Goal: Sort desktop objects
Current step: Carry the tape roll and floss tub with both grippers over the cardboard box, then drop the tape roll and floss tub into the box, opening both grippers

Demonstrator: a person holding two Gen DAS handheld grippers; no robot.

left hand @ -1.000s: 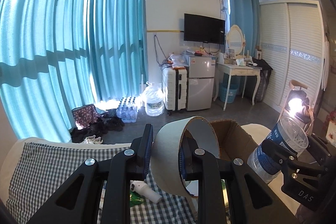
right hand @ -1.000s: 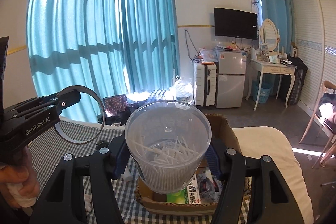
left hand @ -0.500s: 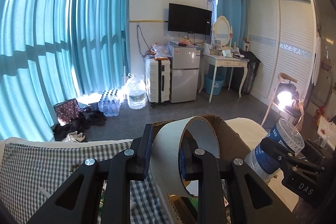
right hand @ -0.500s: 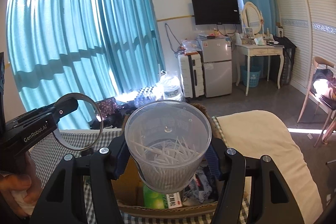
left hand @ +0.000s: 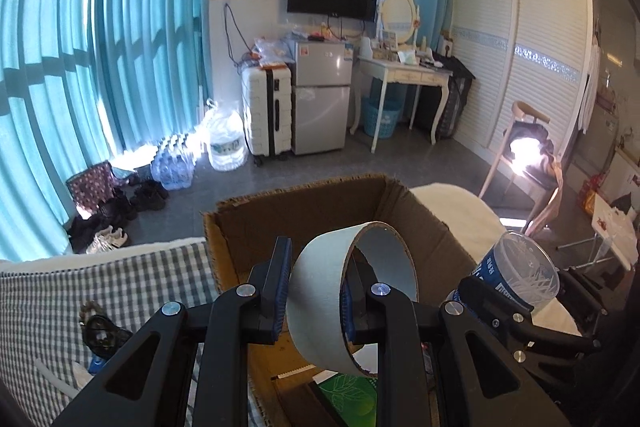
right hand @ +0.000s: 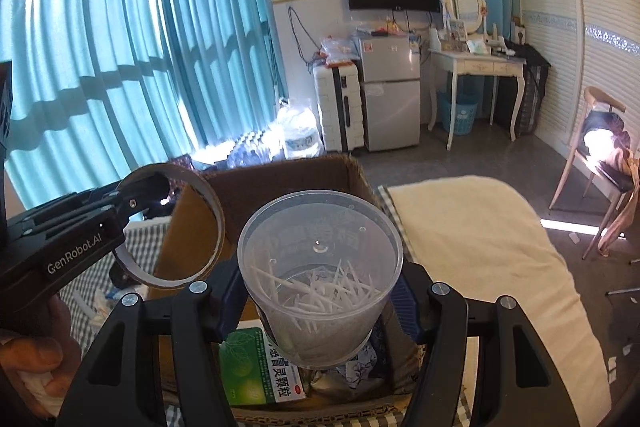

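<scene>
The left hand-held gripper [left hand: 314,297] pinches the wide pale tape ring [left hand: 352,301] and the right hand-held gripper [right hand: 316,301] squeezes the clear plastic tub of white sticks [right hand: 320,275], both over the open brown cardboard box [left hand: 304,207], where they could bump and spill the sticks.

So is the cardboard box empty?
No. The box already holds a green packet and a dark patterned item under the cup.

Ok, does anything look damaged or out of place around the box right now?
The cardboard box has a ragged, torn top edge, most visibly along its far wall. Otherwise nothing stands out: the tape roll and the clear tub of cotton swabs are both held over the box, and nothing has spilled.
</scene>
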